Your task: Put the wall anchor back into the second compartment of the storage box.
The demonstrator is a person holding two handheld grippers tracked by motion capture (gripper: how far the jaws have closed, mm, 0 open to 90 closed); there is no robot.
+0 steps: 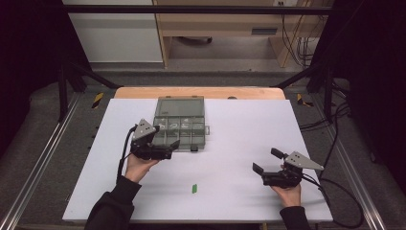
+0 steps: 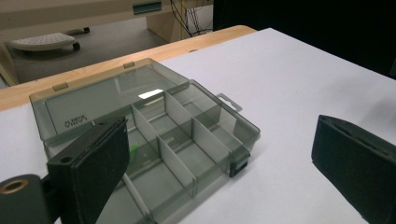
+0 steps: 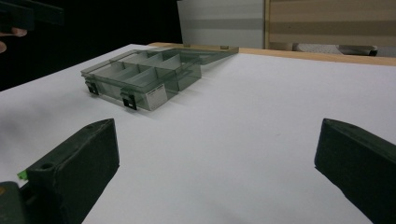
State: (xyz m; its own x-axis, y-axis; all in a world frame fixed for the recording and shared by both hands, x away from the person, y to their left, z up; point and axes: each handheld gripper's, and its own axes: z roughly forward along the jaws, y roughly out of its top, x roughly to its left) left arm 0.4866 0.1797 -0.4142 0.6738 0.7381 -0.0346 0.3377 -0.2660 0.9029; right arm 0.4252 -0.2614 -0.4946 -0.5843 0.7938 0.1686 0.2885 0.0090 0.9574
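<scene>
one small green piece [image 1: 194, 189] is lying loose on the white surface [image 1: 239, 124] while both hand-held grippers, left [image 1: 168, 149] and right [image 1: 266, 161], are gaping wide and empty near the open compartment box [image 1: 179, 125], so sorting is looking unfinished.

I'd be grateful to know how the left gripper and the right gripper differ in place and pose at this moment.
The left gripper hovers at the open compartment box, over its front-left corner; the right gripper sits far from the box, over bare white table. The small green piece lies on the table between them, nearer the person. Both grippers are open, with nothing between their jaws.
</scene>
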